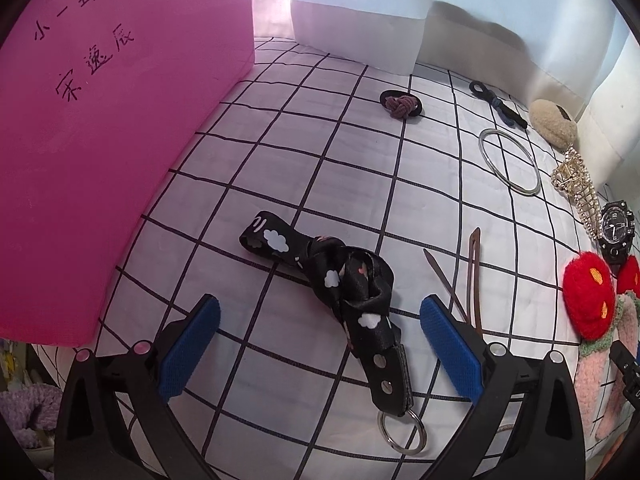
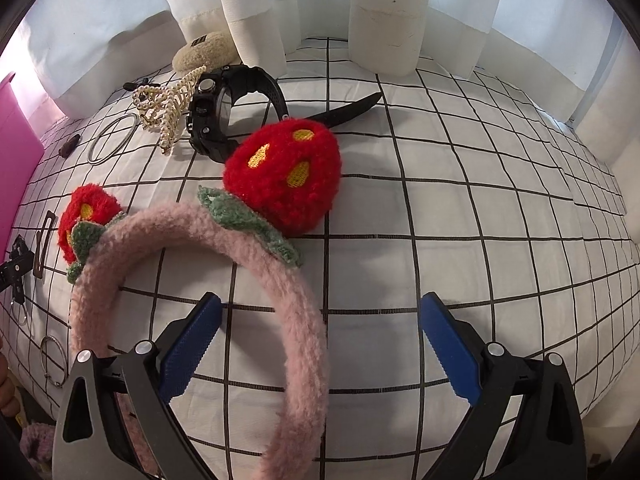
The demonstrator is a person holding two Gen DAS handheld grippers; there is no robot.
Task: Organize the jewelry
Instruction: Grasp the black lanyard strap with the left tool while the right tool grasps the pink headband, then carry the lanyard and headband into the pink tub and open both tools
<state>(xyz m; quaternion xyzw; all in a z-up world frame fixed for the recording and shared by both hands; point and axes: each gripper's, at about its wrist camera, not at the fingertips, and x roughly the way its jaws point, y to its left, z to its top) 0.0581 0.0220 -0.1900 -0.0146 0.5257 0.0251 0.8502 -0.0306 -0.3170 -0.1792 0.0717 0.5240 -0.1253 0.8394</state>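
My left gripper (image 1: 316,344) is open over a black cloud-print strap keychain (image 1: 348,284) whose metal ring (image 1: 402,430) lies between the jaws on the checked cloth. A brown hair fork (image 1: 472,272) lies just right of it. My right gripper (image 2: 320,348) is open; the pink fuzzy headband (image 2: 288,320) with two red strawberry ears (image 2: 284,172) passes between its jaws without being held. Beyond it lie a black watch (image 2: 224,108), a pearl claw clip (image 2: 170,100) and a silver bangle (image 2: 110,140).
A large pink box (image 1: 100,120) with handwriting stands at the left. Farther back lie a maroon knotted hair tie (image 1: 400,105), a dark hair tie (image 1: 498,104), a silver bangle (image 1: 510,160) and a beige fuzzy clip (image 1: 554,122). White curtains (image 2: 384,12) close the back.
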